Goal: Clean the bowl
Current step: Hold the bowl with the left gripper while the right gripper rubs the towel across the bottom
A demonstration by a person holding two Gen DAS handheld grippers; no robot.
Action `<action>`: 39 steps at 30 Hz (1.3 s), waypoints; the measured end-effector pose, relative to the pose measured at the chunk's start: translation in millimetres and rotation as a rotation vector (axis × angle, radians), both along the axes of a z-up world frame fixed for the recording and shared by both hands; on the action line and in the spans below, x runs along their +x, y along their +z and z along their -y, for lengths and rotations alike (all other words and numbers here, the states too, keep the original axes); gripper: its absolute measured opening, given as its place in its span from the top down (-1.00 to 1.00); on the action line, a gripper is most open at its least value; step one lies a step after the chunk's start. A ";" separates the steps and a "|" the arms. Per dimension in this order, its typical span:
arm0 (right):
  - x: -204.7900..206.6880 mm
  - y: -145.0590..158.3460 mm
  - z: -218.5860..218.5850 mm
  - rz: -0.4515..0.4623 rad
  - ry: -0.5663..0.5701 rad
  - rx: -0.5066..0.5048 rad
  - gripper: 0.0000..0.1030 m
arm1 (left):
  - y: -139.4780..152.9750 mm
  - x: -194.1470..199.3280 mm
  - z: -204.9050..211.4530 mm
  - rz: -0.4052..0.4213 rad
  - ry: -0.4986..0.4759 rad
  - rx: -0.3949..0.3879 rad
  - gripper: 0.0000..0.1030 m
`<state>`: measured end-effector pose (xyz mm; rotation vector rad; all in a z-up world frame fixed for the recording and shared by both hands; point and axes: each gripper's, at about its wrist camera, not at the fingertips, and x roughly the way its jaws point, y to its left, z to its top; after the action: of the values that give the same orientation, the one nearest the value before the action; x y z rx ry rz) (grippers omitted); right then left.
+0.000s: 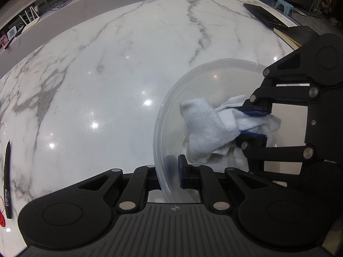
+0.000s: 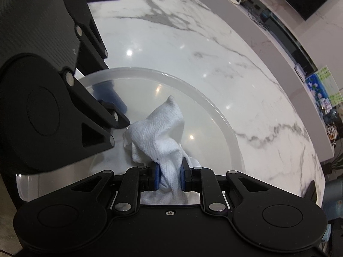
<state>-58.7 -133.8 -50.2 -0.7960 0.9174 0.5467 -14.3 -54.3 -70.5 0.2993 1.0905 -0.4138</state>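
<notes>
The bowl [image 1: 171, 111] stands on the table [image 1: 128, 64]; the cloth [image 1: 210, 126] lies inside it; a pen [image 1: 7, 180] lies well left.

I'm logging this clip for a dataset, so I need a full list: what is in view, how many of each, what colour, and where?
bowl: one, clear plastic, on the marble table, near edge.
cloth: one, white, bunched inside the bowl.
table: one, white marble with grey veins, under everything.
pen: one, black, on the table at the far left of the left view.
tablet: one, black, flat at the table's far right corner.
stool: one, pale blue, on the floor beyond the table.
left gripper: one, black with blue pads, clamped on the bowl's rim.
right gripper: one, black with blue pads, shut on the cloth.
</notes>
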 end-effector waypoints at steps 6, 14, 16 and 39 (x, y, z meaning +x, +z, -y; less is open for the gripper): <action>1.1 1.8 5.9 -0.038 -0.026 -0.011 0.70 | 0.1 -0.4 1.2 0.000 -0.001 -0.002 0.85; 2.5 5.9 13.0 -0.109 -0.049 0.009 0.69 | -0.1 0.3 1.5 -0.003 0.003 -0.007 0.85; 2.2 6.5 13.0 -0.123 -0.048 0.015 0.69 | -0.1 0.0 1.9 -0.002 0.003 -0.006 0.84; -7.4 5.8 -3.3 -0.167 0.006 0.163 0.69 | 0.0 0.3 2.6 -0.001 -0.002 -0.004 0.85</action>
<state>-66.1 -130.5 -44.4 -0.6123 1.0100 0.6917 -14.0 -56.9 -70.5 0.2968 1.0902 -0.4181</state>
